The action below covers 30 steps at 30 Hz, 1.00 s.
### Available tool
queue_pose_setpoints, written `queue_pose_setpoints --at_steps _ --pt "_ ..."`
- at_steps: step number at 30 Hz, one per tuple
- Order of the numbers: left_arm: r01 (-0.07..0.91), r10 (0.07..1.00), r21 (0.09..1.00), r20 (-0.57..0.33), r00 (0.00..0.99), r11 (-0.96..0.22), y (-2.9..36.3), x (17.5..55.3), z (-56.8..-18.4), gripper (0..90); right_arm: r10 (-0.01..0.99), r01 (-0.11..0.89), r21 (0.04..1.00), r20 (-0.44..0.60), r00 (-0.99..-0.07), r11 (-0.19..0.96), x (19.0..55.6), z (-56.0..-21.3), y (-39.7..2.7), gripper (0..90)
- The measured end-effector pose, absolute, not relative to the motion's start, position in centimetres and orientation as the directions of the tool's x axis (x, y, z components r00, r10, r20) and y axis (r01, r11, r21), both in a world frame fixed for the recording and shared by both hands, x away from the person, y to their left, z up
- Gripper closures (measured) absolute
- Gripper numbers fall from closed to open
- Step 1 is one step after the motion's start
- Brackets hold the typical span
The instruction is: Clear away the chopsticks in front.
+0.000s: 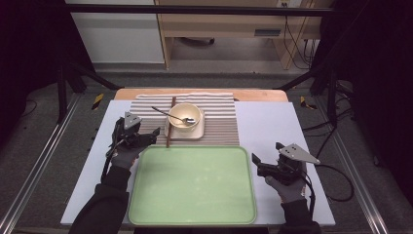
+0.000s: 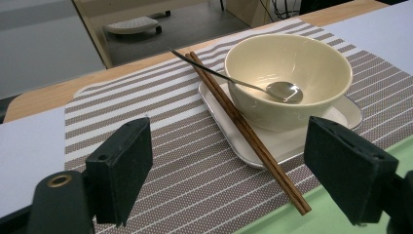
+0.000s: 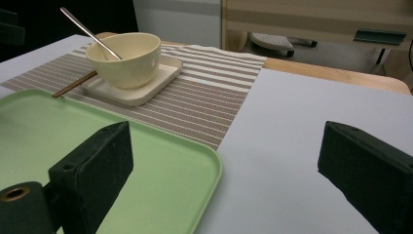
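Observation:
A cream bowl point(image 1: 185, 116) point(image 2: 287, 73) point(image 3: 124, 58) stands on a square white plate point(image 1: 199, 131) point(image 2: 341, 114) point(image 3: 160, 73), with a metal spoon point(image 1: 170, 115) point(image 2: 285, 91) point(image 3: 90, 33) resting in it, handle pointing left and away. Brown chopsticks point(image 1: 170, 122) point(image 2: 243, 131) point(image 3: 73, 84) lie along the plate's left edge. My left gripper point(image 1: 148, 138) point(image 2: 234, 170) is open just left of the chopsticks' near end, holding nothing. At the green tray's right side, my right gripper point(image 1: 267, 155) point(image 3: 229, 185) hovers open and empty.
A striped brown-and-white placemat point(image 1: 219, 122) point(image 2: 170, 136) point(image 3: 204, 97) lies under the plate. The green tray point(image 1: 192, 185) point(image 2: 292, 222) point(image 3: 73, 131) sits at the front of the pale board point(image 1: 268, 122). Black frame posts stand beside the table.

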<state>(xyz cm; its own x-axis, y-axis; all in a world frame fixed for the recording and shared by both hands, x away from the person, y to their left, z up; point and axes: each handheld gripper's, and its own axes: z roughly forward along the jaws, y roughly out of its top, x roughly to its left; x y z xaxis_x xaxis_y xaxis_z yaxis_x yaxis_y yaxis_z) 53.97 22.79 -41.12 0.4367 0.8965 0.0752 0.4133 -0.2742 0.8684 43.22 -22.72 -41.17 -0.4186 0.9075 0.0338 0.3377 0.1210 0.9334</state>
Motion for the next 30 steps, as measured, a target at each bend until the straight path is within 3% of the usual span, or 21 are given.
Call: queue_pose_setpoints --at_steps 12,30 --pt "0.488 0.887 0.811 0.08 0.454 -0.323 20.9 56.7 -43.6 23.5 0.908 0.345 0.931 0.036 -0.417 0.121 43.4 -41.4 -22.7 6.7" --pt "0.516 0.891 0.808 0.023 0.453 -0.284 19.8 58.3 -45.6 53.6 0.908 0.348 0.928 0.03 -0.417 0.13 43.4 -41.6 -22.6 8.2"
